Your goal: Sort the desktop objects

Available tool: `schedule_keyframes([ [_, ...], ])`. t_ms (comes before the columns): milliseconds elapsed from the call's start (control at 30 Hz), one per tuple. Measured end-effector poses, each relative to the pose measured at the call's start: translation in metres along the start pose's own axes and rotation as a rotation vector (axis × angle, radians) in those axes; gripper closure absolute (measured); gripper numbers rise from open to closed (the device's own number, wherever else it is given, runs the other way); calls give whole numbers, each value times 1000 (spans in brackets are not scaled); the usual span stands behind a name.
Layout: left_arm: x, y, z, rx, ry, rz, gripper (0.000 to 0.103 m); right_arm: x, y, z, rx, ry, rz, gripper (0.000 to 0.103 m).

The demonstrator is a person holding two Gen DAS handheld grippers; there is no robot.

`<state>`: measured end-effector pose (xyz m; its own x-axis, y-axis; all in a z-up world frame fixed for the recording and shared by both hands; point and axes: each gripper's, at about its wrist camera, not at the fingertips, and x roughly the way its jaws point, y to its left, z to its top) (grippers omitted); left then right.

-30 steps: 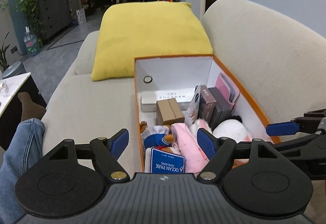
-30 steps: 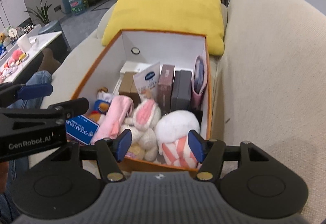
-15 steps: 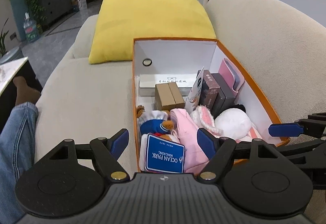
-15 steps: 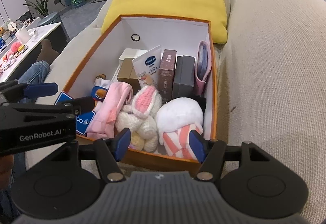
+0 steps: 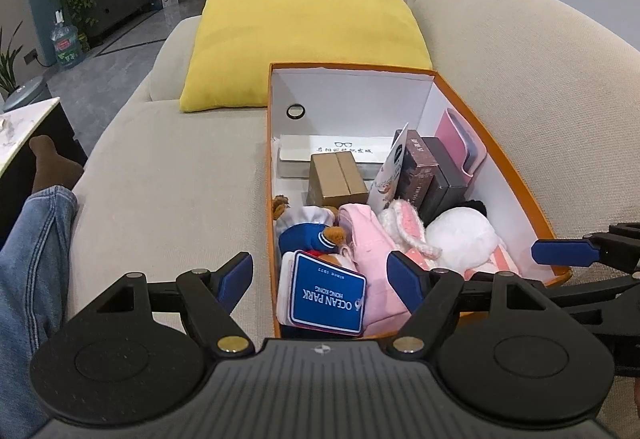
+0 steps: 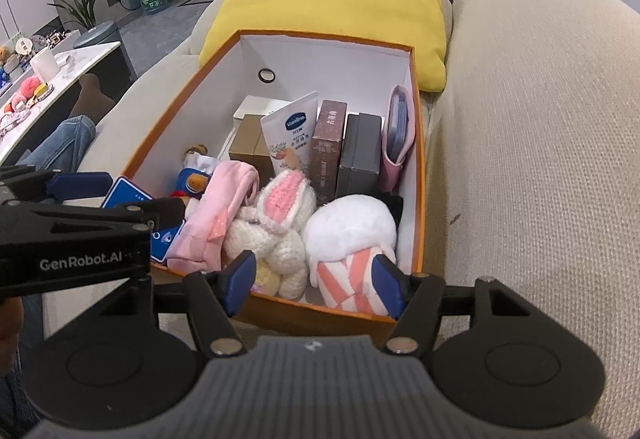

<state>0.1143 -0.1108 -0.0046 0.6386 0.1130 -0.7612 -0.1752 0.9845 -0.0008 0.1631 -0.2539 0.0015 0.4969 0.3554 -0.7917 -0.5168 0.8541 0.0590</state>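
Orange box rim between sofa backrest and bare seat cushion.

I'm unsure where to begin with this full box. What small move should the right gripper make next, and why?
Probably lower the right gripper onto the striped plush. Its jaws stand open and empty just above the near edge of the orange box, and that plush lies on top, directly ahead, with nothing covering it.

left tongs: open | over orange box | on sofa
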Motion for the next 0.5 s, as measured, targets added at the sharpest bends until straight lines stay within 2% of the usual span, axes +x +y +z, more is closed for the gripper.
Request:
schedule_keyframes([
  [333, 4, 1, -5, 12, 16, 19, 16, -1, 0, 0, 10, -2, -3, 36],
  [500, 10, 0, -10, 4, 50, 2, 16, -1, 0, -1, 9, -5, -8, 35],
])
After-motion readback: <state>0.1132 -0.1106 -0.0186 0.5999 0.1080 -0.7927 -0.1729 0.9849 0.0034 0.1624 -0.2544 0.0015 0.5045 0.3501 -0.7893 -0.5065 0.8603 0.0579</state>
